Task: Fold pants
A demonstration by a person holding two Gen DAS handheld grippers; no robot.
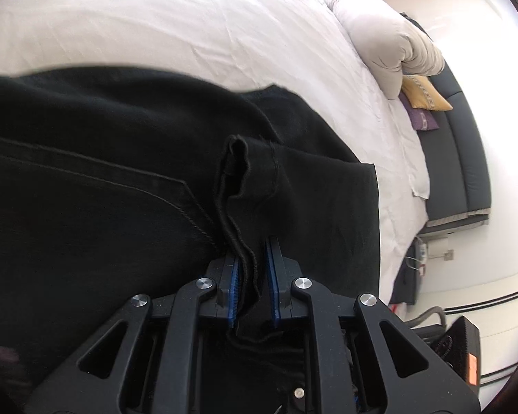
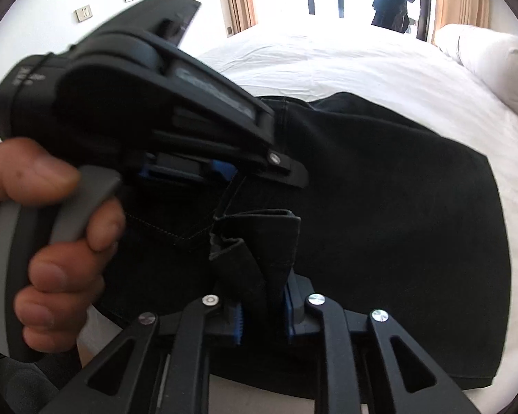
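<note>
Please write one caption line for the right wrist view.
Right gripper pinches a bunched edge of black pants on a white bed.

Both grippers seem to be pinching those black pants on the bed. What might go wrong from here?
1. Each gripper, left and right, pinches only a thin bunched edge of the pants, so the cloth may slip out when lifted.
2. The grippers sit close together, so they could bump.
3. Most of the cloth lies loose on the bed and may fold unevenly.

Black tool with blue pads, silver screws.
</note>
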